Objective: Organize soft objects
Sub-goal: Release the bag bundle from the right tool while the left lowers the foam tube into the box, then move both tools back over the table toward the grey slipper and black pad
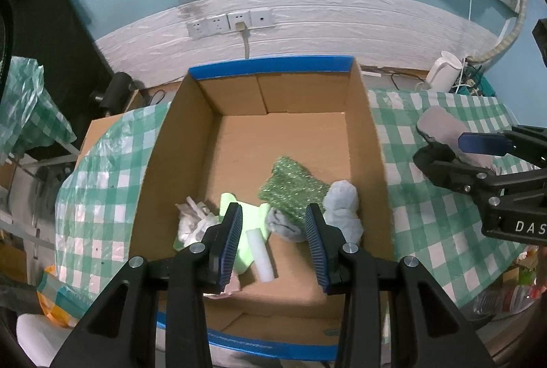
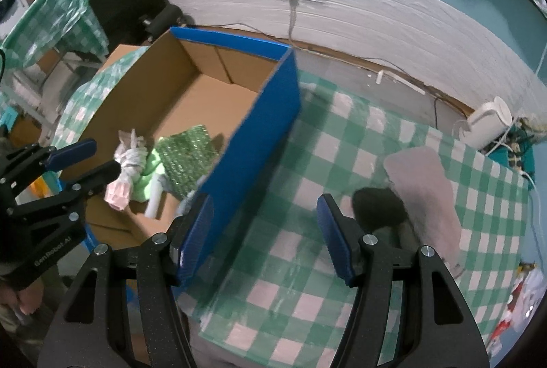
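A blue-edged cardboard box (image 1: 372,142) (image 2: 273,108) stands on the green checked cloth. In it lie a green sparkly scrubber (image 1: 290,186) (image 2: 186,156), a light green cloth (image 1: 246,214), a white foam roll (image 1: 261,257), a crumpled white paper wad (image 1: 193,219), a grey sock (image 1: 283,224) and a pale grey bundle (image 1: 343,207). My left gripper (image 1: 273,234) is open and empty above the box's near end. My right gripper (image 2: 265,231) is open and empty over the cloth right of the box. A grey-pink fuzzy sock (image 2: 424,193) (image 1: 441,125) and a black sock (image 2: 377,207) lie just right of it.
A white kettle (image 2: 485,121) (image 1: 442,67) and cables sit at the table's far right corner. Wall sockets (image 1: 229,22) are on the white wall behind. A second checked-covered table (image 2: 51,22) stands to the left. Coloured packaging (image 2: 519,306) lies at the cloth's right edge.
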{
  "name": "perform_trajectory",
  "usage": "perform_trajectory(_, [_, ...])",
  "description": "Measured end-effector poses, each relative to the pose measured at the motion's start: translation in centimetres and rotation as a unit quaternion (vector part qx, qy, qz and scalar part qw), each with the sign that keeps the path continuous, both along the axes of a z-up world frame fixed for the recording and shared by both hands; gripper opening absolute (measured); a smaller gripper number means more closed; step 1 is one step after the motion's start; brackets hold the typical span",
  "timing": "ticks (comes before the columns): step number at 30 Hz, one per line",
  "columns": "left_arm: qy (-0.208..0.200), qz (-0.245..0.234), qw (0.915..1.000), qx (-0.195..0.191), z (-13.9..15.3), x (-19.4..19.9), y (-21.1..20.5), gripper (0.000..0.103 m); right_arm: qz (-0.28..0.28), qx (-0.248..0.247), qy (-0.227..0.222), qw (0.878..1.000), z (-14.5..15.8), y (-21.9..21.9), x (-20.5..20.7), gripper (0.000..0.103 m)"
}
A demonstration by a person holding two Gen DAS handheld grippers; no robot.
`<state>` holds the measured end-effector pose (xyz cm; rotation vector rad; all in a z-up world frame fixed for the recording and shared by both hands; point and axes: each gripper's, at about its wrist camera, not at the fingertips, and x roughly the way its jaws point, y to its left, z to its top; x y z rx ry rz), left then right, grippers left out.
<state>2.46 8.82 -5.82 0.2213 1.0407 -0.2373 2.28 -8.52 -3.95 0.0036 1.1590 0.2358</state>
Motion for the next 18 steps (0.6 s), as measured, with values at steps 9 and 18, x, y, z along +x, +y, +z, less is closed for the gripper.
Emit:
perform_trajectory(9, [-0.001,-0.020,0.9998,0.008,0.2,-0.3,-2.9,0.039,-0.026,0.005,-0.009,1.000,0.5,-3.5,-0.9,0.064])
perform_trajectory(18, [-0.001,-0.043,0.9989,0.016,0.5,-0.8,-5.8,0.039,-0.053,0.003,-0.014,0.999,0.5,-7.1,-1.9,0.064])
